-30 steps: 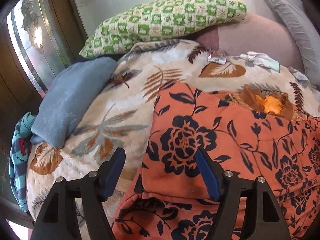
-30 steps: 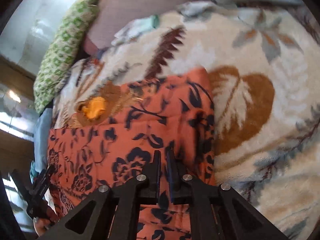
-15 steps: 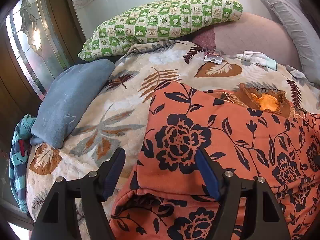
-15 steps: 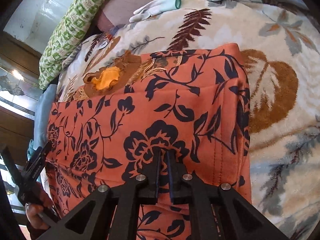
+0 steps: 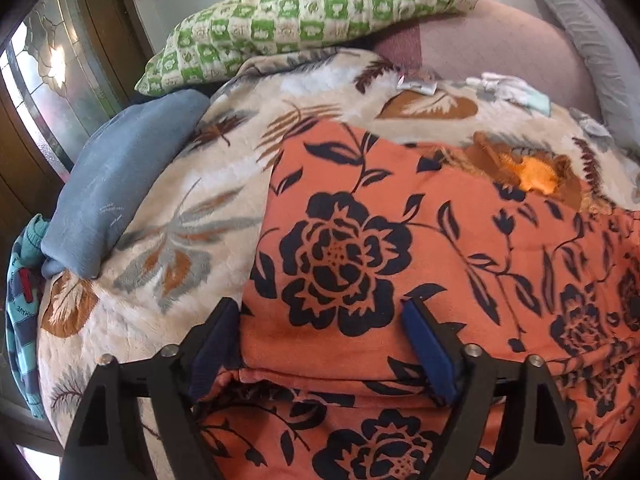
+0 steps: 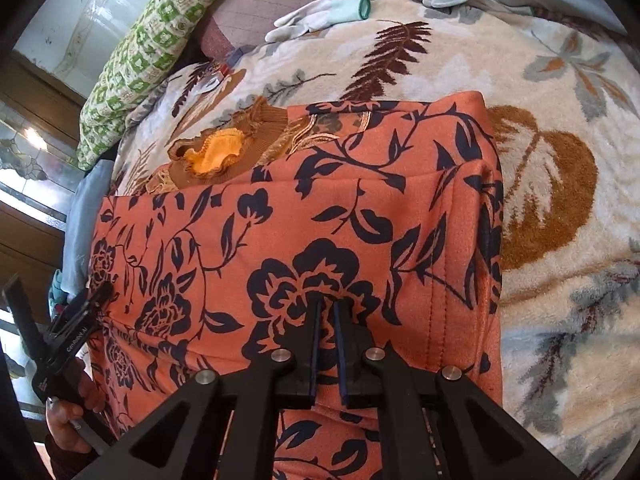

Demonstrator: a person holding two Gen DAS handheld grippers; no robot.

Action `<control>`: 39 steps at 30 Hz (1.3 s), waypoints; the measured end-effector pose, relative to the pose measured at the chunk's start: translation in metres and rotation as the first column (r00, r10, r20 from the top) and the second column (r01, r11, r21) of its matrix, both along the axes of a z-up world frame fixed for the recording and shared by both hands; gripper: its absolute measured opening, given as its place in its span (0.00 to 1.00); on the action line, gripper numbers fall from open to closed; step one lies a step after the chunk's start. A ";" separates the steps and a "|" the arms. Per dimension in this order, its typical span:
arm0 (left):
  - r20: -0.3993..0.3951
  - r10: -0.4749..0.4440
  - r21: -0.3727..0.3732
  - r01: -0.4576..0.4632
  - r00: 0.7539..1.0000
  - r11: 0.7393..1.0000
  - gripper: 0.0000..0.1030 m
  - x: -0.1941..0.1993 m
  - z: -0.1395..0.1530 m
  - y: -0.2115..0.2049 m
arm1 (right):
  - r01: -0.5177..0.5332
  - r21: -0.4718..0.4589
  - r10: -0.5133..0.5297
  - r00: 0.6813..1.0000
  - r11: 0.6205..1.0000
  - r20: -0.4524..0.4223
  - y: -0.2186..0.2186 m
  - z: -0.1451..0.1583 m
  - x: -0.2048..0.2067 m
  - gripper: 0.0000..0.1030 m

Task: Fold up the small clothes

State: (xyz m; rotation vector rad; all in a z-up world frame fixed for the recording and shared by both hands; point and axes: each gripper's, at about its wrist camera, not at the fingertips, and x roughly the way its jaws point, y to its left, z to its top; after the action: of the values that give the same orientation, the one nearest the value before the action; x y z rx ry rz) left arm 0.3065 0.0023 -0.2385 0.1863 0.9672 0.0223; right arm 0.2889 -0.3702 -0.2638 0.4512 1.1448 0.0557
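- Small white print along the black body of the left gripper (image 6: 94, 300), seen from the right wrist view. Looks like "GOOVIMAN.AI" or close to it, too tiny to be sure.
- Dark lettering on the teal striped garment (image 5: 20, 304) at the bed's left edge, something like "…RNE". Only a fragment, rest folded away.
- Tiny marks inside the squares of the green checked pillow (image 5: 312, 12), not readable.
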 end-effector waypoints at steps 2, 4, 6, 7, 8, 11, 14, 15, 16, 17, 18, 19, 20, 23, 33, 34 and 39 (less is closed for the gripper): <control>-0.021 0.005 0.002 -0.005 1.000 1.000 0.89 0.003 -0.007 0.000 | -0.011 -0.033 0.012 1.000 0.999 0.011 0.005 0.001 -0.001 0.09; -0.037 0.033 -0.021 -0.034 0.999 0.999 0.96 0.005 -0.012 0.004 | -0.009 -0.050 0.010 1.000 0.999 0.023 0.007 0.001 -0.002 0.09; -0.071 0.081 -0.090 -0.087 0.994 0.992 1.00 0.010 -0.016 0.015 | -0.009 -0.060 0.010 1.000 0.998 0.029 0.008 0.001 -0.002 0.09; -0.093 0.098 -0.140 -0.111 0.991 0.984 1.00 0.012 -0.018 0.021 | -0.006 -0.057 0.008 1.000 0.998 0.029 0.008 0.001 -0.002 0.09; -0.107 0.110 -0.178 -0.128 0.988 0.976 1.00 0.014 -0.021 0.026 | -0.002 -0.049 0.003 1.000 0.999 0.029 0.007 0.000 -0.002 0.09; -0.088 0.090 -0.142 -0.102 0.992 0.985 1.00 0.012 -0.023 0.019 | 0.008 -0.029 -0.007 0.999 1.000 0.032 0.006 -0.001 -0.004 0.09; -0.080 0.085 -0.142 -0.096 0.993 0.985 1.00 0.011 -0.024 0.018 | -0.007 -0.035 0.008 0.999 0.999 0.041 0.005 0.000 -0.004 0.09; -0.088 0.079 -0.151 -0.092 0.993 0.984 1.00 0.012 -0.023 0.019 | -0.011 -0.035 0.012 0.999 0.999 0.039 0.005 0.002 -0.004 0.09; -0.096 0.078 -0.160 -0.093 0.992 0.983 1.00 0.013 -0.022 0.021 | -0.007 -0.028 0.008 0.999 1.000 0.036 0.003 0.004 -0.005 0.09; -0.099 0.082 -0.165 -0.097 0.992 0.981 1.00 0.013 -0.020 0.022 | 0.004 -0.015 -0.003 0.999 1.000 0.036 0.001 0.007 -0.006 0.09; -0.095 0.086 -0.163 -0.101 0.992 0.981 1.00 0.013 -0.017 0.023 | 0.015 -0.001 -0.015 0.999 1.000 0.050 -0.002 0.011 -0.009 0.09; -0.081 0.092 -0.153 -0.103 0.992 0.983 1.00 0.011 -0.014 0.023 | 0.026 0.002 -0.026 0.997 1.000 0.075 -0.004 0.017 -0.013 0.09; -0.061 0.094 -0.140 -0.102 0.994 0.985 1.00 0.009 -0.009 0.022 | 0.033 -0.008 -0.032 0.995 0.999 0.096 -0.005 0.022 -0.018 0.09; 0.014 0.056 -0.118 -0.054 0.998 0.992 1.00 -0.001 0.007 0.017 | 0.072 -0.046 -0.066 0.990 0.996 0.123 -0.011 0.035 -0.032 0.09; -0.008 -0.066 -0.036 0.065 0.998 0.997 1.00 -0.012 -0.003 0.000 | 0.141 -0.023 -0.138 0.985 0.990 0.102 -0.018 0.033 -0.068 0.09; 0.010 -0.056 -0.042 0.057 0.998 0.997 1.00 -0.017 0.000 0.004 | 0.139 -0.015 -0.135 0.981 0.990 0.140 -0.016 0.039 -0.080 0.09; 0.120 -0.069 -0.012 0.071 0.990 0.997 1.00 -0.047 0.015 0.008 | 0.146 0.020 -0.146 0.958 0.989 0.245 -0.012 0.064 -0.134 0.09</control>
State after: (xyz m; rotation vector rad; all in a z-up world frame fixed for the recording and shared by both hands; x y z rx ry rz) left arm 0.2595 0.0099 -0.2232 0.2011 0.8409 -0.0383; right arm 0.1546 -0.3817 -0.1996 0.5147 0.8648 -0.0156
